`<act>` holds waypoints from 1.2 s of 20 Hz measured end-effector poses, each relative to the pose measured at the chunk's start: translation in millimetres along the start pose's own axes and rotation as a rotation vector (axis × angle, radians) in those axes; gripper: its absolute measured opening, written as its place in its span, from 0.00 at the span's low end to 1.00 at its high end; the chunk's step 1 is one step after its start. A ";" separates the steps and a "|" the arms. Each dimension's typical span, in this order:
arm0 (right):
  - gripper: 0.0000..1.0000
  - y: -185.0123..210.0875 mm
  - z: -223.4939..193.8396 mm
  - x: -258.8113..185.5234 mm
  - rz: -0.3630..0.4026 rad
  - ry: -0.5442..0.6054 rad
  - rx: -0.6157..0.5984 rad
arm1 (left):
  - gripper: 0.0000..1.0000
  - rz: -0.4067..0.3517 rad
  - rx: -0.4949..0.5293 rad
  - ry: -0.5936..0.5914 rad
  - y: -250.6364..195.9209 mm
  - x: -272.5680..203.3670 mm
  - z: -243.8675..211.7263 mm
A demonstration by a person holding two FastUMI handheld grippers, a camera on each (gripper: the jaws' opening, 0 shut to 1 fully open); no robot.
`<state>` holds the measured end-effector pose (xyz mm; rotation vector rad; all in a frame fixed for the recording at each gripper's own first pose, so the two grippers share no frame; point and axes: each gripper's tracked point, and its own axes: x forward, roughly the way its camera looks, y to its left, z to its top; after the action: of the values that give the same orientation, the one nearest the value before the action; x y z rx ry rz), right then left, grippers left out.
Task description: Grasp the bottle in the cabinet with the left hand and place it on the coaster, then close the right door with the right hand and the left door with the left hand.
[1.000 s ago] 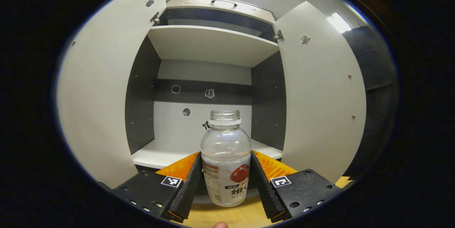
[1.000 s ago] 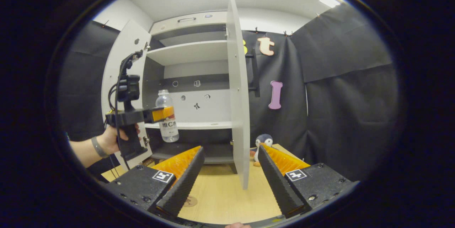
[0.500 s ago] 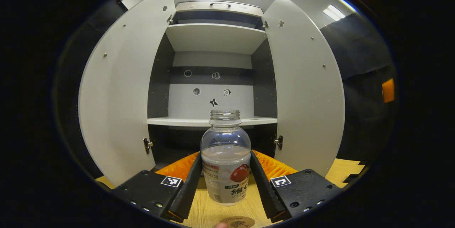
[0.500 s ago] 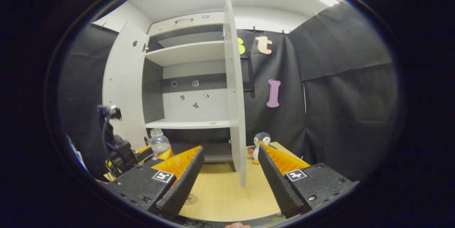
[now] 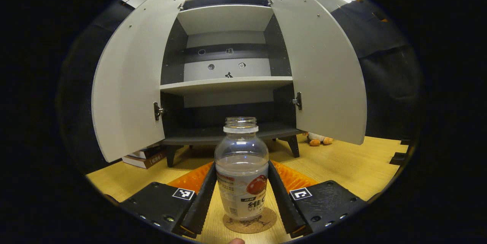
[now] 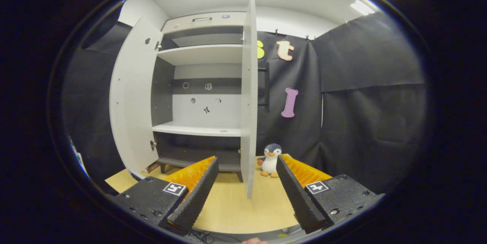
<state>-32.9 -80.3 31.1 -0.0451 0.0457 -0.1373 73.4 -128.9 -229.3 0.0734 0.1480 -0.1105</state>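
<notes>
Left gripper view: the camera sits low over the wooden table (image 5: 342, 168), facing the cabinet (image 5: 228, 84) almost head-on from near, between its left door (image 5: 129, 80) and right door (image 5: 323, 76). Its own fingers (image 5: 201, 198) frame the bottle (image 5: 242, 171) on the coaster (image 5: 249, 225) close to the lens.

Right gripper view: the camera stands farther back and off to the cabinet's right side, facing the cabinet (image 6: 201, 84) obliquely, so that the right door (image 6: 249, 95) appears nearly edge-on. A toy penguin (image 6: 271, 159) and the booth wall (image 6: 361, 103) lie beyond it.

Shared field: both views take in the cabinet interior, its middle shelf (image 6: 198, 129), both open doors and the tabletop (image 6: 236, 206) in front.
</notes>
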 end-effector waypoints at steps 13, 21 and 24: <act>0.96 -0.1 -7.6 7.1 -0.001 0.032 0.017 | 0.80 0.008 -0.028 -0.021 -4.9 -10.4 -6.2; 0.96 1.5 -12.3 6.7 0.010 0.034 0.028 | 0.96 -0.020 0.009 -0.103 -4.5 -30.7 28.3; 0.96 4.3 -15.4 7.1 0.019 0.034 0.030 | 0.95 -0.018 0.002 -0.106 2.6 -39.9 50.4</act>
<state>-26.1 -77.7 15.2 -0.0124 0.0780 -0.1196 41.7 -126.2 -173.4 0.0681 0.0431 -0.1327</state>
